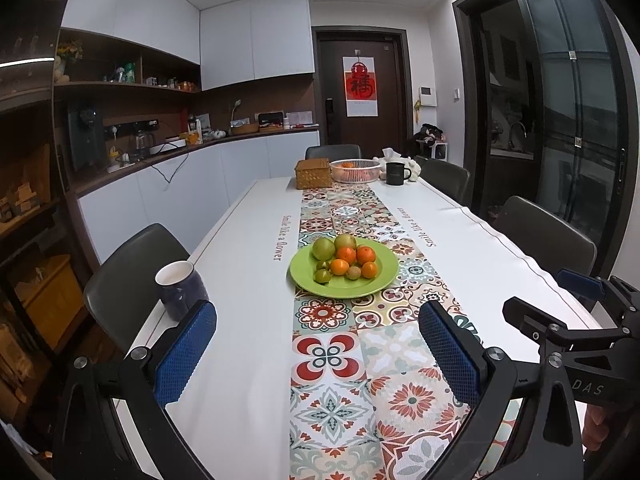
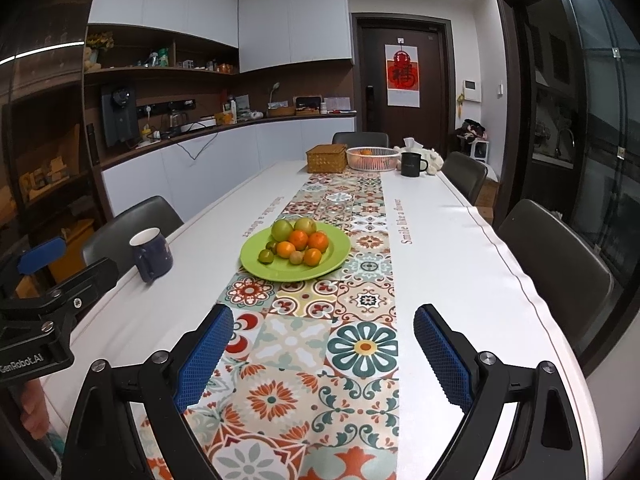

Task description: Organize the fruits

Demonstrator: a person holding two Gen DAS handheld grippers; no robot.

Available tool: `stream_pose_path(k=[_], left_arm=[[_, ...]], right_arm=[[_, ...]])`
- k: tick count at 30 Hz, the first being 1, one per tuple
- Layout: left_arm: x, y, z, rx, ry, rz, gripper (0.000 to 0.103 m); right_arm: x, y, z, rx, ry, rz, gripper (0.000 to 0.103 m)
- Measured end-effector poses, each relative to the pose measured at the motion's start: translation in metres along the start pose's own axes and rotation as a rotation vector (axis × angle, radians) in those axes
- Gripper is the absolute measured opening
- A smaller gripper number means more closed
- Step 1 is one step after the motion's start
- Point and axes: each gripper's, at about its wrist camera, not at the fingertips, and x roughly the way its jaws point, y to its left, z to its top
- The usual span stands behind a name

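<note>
A green plate (image 1: 380, 278) (image 2: 256, 266) sits mid-table on the patterned runner, piled with oranges (image 1: 346, 255) (image 2: 299, 239) and green fruit (image 1: 323, 249) (image 2: 282, 230). At the table's far end stands a white wire basket (image 1: 355, 171) (image 2: 373, 159) with something orange inside. My left gripper (image 1: 318, 344) hangs open over the runner well short of the plate, nothing between its blue pads. My right gripper (image 2: 324, 346) is likewise open and empty, also near the front of the table. Each gripper shows at the edge of the other's view.
A dark blue mug (image 1: 181, 289) (image 2: 152, 254) stands near the left table edge. At the far end are a woven box (image 1: 313, 173) (image 2: 326, 158) and a black mug (image 1: 396, 174) (image 2: 412, 164). Dark chairs (image 2: 556, 276) line both long sides.
</note>
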Motion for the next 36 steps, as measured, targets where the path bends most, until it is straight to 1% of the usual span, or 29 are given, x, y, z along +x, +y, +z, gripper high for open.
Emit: stream_pose_path(k=[29, 36], left_arm=[[0.0023, 0.0027, -0.0065, 0.004, 0.003, -0.005, 0.103], [0.006, 0.0033, -0.0089, -0.009, 0.017, -0.003, 0.103]], right_arm=[[0.0018, 0.0002, -0.0045, -0.009, 0.024, -0.01, 0.092], [0.0044, 0.0027, -0.0055, -0.014, 0.034, -0.01, 0.092]])
